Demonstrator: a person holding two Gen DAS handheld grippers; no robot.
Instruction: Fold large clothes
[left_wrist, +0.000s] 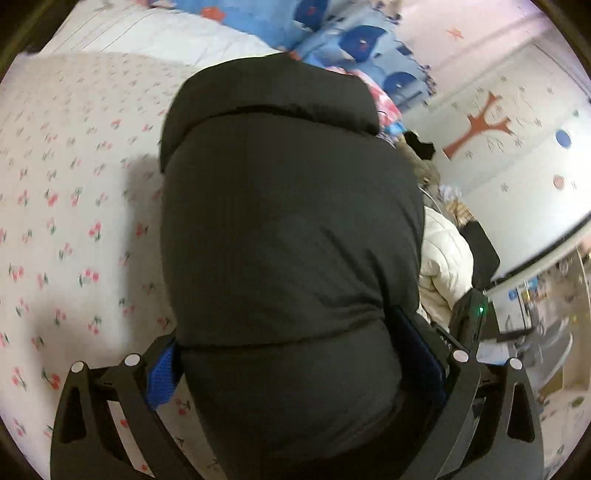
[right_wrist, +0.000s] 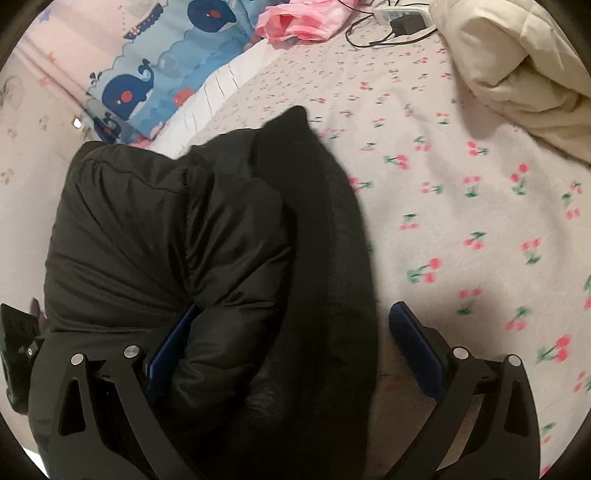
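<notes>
Black puffer jacket (left_wrist: 288, 229) bunched on bedsheet (left_wrist: 74, 221).

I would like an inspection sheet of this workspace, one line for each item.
Surface: cherry-print bedsheet, rumpled.
Job's things: black puffer jacket, bundled.
Clutter: cream jacket; whale-print blanket; pink cloth.
Grippers: left gripper fingers wide, jacket bulk between them; right gripper open, left finger tucked in a jacket fold.
Cables: black cord and power strip on the bed.
Surroundings: decorated wall.
</notes>
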